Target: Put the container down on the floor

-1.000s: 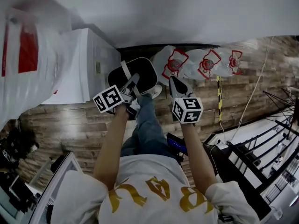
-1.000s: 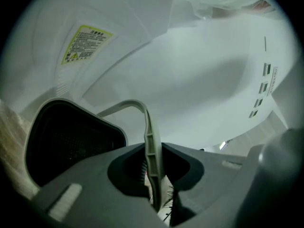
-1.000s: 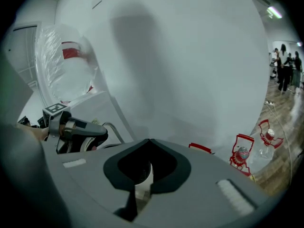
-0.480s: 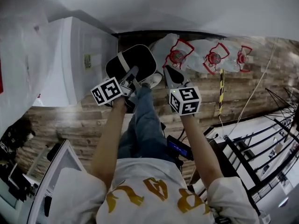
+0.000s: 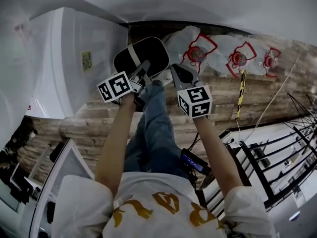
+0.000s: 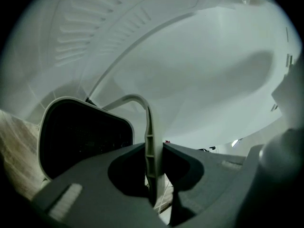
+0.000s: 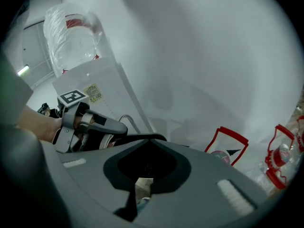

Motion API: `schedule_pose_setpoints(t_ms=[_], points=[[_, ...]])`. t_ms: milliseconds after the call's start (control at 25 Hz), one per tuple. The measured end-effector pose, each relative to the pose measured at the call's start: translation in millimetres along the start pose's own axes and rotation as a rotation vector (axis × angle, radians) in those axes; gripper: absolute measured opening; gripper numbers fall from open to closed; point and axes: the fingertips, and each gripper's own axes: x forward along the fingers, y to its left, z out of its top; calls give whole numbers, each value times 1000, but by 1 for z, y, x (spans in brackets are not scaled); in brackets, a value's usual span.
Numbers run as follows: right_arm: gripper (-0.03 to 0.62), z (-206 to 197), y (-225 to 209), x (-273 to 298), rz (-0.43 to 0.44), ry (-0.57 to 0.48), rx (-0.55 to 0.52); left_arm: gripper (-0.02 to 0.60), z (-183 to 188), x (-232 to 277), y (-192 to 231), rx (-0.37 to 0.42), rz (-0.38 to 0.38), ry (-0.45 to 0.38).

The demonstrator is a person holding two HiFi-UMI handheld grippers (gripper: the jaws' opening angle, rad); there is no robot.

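The container (image 5: 146, 53) is a black bin with a pale rim and a pale hoop handle (image 5: 132, 54). It hangs in front of the person's knees, above the wooden floor (image 5: 94, 118). My left gripper (image 5: 142, 69) is shut on the handle (image 6: 150, 146), which runs upright between the jaws, with the bin's dark opening (image 6: 80, 141) at left. My right gripper (image 5: 176, 74) sits at the bin's right edge with its jaws together. Just past its tips (image 7: 147, 144) lies the bin's dark rim (image 7: 142, 137). Whether they touch the rim I cannot tell.
A tall white appliance (image 5: 74, 58) stands left of the bin. Clear bags of bottles with red handles (image 5: 223, 53) lie along the wall at right. A yellow-black strip (image 5: 239, 93) and a black rack (image 5: 267, 167) are at right. The person's jeans (image 5: 153, 128) are below the grippers.
Both grippers and the bin have shifted a little farther out and up in the head view. The right gripper has come closer to the bin's right edge.
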Motion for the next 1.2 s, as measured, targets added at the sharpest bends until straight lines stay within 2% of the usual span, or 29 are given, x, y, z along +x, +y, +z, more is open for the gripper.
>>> schedule_pose_setpoints(t_ms=[440,680,920,1200], points=[[25,-32,-2,37,35,42,22,61,-3,25,53,-11,60,19],[25,-35,-5,53,42,24,88,61,-5,38,84,-23,97,10],[25,-50,7,72,70,45,7,60,-12,48,112,-7,131,38],[25,-76,6,93,43,51,52,60,-24,63,147,14,180,88]])
